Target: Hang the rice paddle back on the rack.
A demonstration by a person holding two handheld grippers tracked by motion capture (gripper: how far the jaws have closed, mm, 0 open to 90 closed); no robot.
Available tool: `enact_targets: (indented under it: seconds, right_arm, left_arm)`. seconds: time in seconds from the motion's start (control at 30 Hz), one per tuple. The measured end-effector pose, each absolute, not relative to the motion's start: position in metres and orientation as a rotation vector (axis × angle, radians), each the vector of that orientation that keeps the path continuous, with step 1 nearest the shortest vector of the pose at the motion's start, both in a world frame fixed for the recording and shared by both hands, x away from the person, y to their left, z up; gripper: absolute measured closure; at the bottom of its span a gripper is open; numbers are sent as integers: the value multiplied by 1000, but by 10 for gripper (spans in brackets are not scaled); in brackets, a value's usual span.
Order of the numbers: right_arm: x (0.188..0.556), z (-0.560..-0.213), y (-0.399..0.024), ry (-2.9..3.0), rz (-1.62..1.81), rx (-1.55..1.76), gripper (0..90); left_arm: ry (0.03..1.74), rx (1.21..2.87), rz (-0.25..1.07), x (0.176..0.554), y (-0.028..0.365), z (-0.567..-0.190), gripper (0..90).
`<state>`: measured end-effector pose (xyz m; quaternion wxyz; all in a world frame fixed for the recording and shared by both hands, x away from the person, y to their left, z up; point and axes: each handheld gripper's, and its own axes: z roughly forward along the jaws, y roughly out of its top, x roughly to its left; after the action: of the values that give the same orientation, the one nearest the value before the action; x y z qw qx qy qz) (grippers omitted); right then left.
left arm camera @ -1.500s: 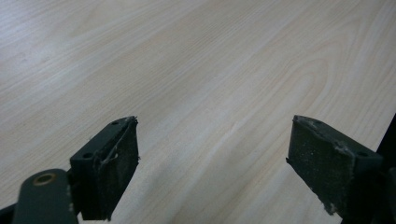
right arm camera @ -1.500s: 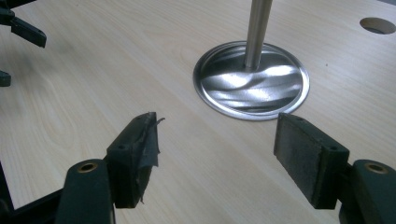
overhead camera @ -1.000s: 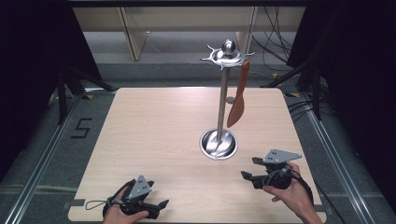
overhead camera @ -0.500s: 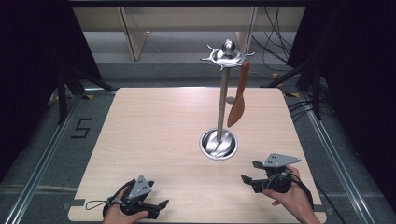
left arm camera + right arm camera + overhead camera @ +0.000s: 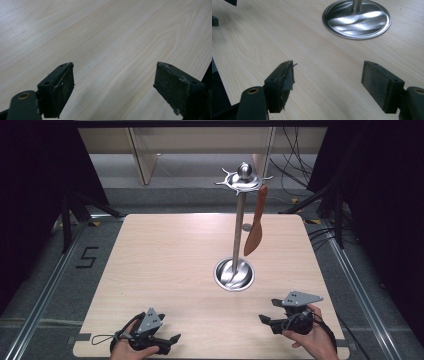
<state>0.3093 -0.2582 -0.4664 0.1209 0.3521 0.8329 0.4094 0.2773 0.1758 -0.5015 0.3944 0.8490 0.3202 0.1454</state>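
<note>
Dark curtains close the room on both sides, and between them the pale wooden table (image 5: 165, 265) takes most of the floor, with a metal rail and a painted number on the ground at its left. Starting from the left, my left gripper (image 5: 167, 340) lies low at the near edge of the table, pointing to the right, and in the left gripper view its jaws stand wide apart with nothing but bare wood grain between them. Further to the right, near the middle of the table, stands the utensil stand (image 5: 238, 230): a round shiny base (image 5: 357, 18), one upright steel pole and a crown of hooks with a ball on top. From one hook on its right side hangs the brown spatula (image 5: 255, 227), blade down, well above the table and just beside the pole without touching it, as far as I can tell. At the right, my right gripper (image 5: 267, 312) is held a little above the near edge and points left and forward; in the right gripper view its jaws are also wide open and empty, with the base of the stand ahead of them. I judge that the work is at its very beginning, the approach, because neither hand has touched anything. The next move, I think, is for the right gripper to rise toward the spatula and to close on its handle below the hook, then lift it up and off without pulling the stand over.
</note>
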Motion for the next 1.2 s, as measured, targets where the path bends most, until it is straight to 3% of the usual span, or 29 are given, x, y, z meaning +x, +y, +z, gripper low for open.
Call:
enact_targets:
  seconds: [1.2]
  right_arm:
    - [283,-477,-261,2487,1092,1016,251]
  left_arm:
    - [807,2157,373,277,176,-501,158]
